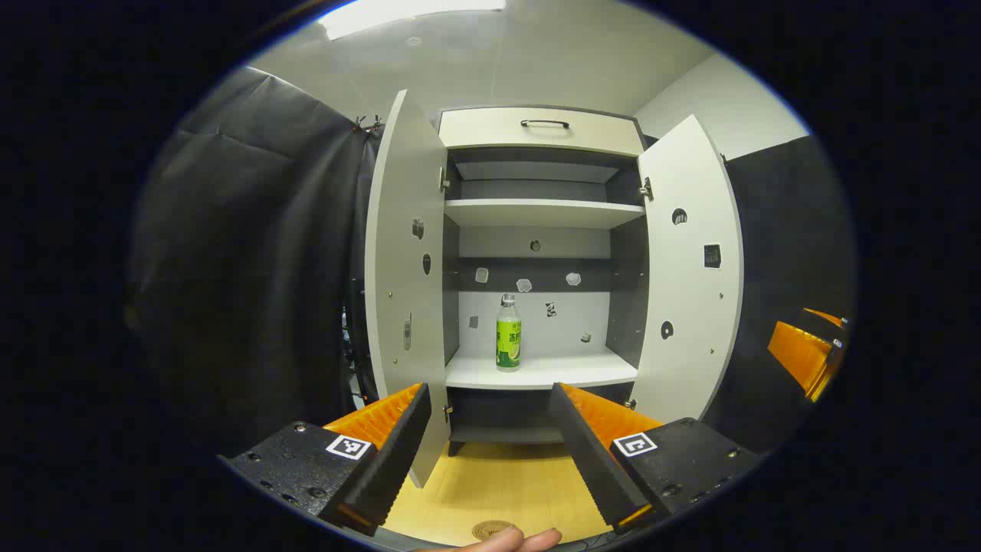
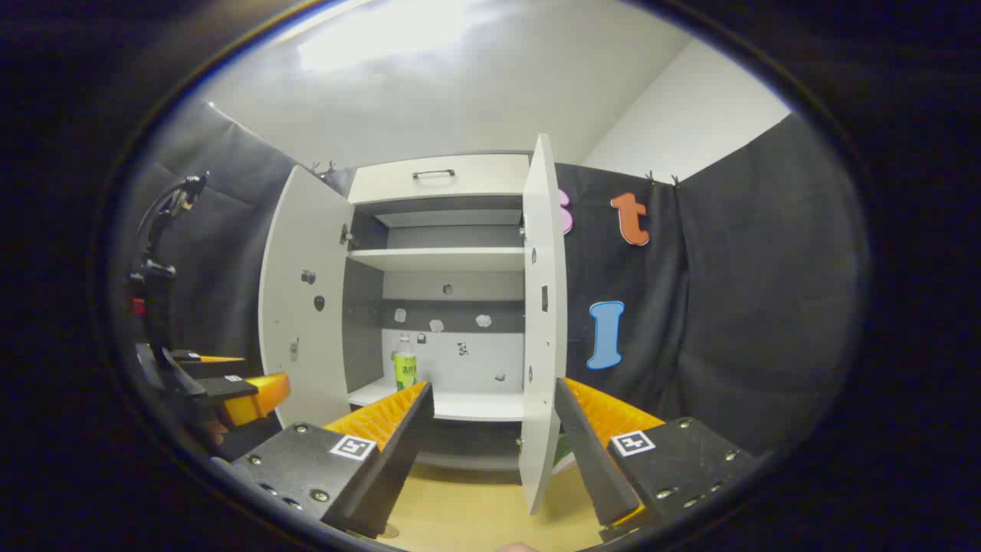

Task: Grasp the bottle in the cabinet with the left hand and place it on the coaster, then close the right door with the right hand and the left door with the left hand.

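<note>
A clear bottle (image 1: 508, 331) with a green label and white cap stands upright on the lower shelf of the open white cabinet (image 1: 536, 130). In the left gripper view my left gripper (image 1: 489, 391) is open and empty, well short of the bottle, which shows between its fingers. A round brown coaster (image 1: 493, 529) lies on the wooden table just below the gripper. In the right gripper view my right gripper (image 2: 494, 386) is open and empty, facing the edge of the right door (image 2: 544, 322). The bottle (image 2: 405, 368) stands beyond its left finger. The left door (image 2: 306, 307) is swung wide open.
Both doors (image 1: 402, 253) (image 1: 693, 261) stand open toward me. A drawer with a dark handle (image 1: 544, 123) tops the cabinet. The other gripper (image 1: 805, 353) shows at the right edge, and the left gripper (image 2: 230, 391) at the lower left. A fingertip (image 1: 506, 540) sits by the coaster.
</note>
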### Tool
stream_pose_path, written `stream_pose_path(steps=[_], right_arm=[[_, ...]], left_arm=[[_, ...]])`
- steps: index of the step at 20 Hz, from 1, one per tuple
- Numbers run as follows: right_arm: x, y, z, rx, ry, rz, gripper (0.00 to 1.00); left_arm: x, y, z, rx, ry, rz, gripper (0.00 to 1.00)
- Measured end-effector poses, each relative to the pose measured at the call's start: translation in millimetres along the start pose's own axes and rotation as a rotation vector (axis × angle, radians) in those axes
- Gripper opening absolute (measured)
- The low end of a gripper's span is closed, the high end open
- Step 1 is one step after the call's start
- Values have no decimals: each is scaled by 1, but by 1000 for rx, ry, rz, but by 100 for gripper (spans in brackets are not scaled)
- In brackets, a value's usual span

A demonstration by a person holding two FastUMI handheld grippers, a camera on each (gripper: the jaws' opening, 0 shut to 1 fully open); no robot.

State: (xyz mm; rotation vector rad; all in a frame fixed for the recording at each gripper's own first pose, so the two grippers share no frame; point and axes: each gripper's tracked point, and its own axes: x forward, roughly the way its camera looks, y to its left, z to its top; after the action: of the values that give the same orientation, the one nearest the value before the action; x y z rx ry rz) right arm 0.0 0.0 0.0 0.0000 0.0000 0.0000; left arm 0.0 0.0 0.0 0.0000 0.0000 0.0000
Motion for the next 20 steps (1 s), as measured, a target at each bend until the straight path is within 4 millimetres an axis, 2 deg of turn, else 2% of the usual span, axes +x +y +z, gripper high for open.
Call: stream_pose_path(steps=[3,8,12,15,18,20], right_arm=[[6,5,0,6,7,14,96],[22,11,13,37,-19,15,94],[40,5,22,18,-27,-20,96],[55,8,19,1,-29,-31,96],[71,13,15,1,-22,-36,93],[81,17,13,1,-23,-37,96]], left_arm=[[-3,3,5,-26,12,-11,99],[11,12,21,-33,5,-26,99],[32,13,38,-42,-21,-56,99],[52,13,44,-33,-33,-78,100],[75,12,41,-26,-36,-94,99],[92,11,35,-19,-28,-102,99]])
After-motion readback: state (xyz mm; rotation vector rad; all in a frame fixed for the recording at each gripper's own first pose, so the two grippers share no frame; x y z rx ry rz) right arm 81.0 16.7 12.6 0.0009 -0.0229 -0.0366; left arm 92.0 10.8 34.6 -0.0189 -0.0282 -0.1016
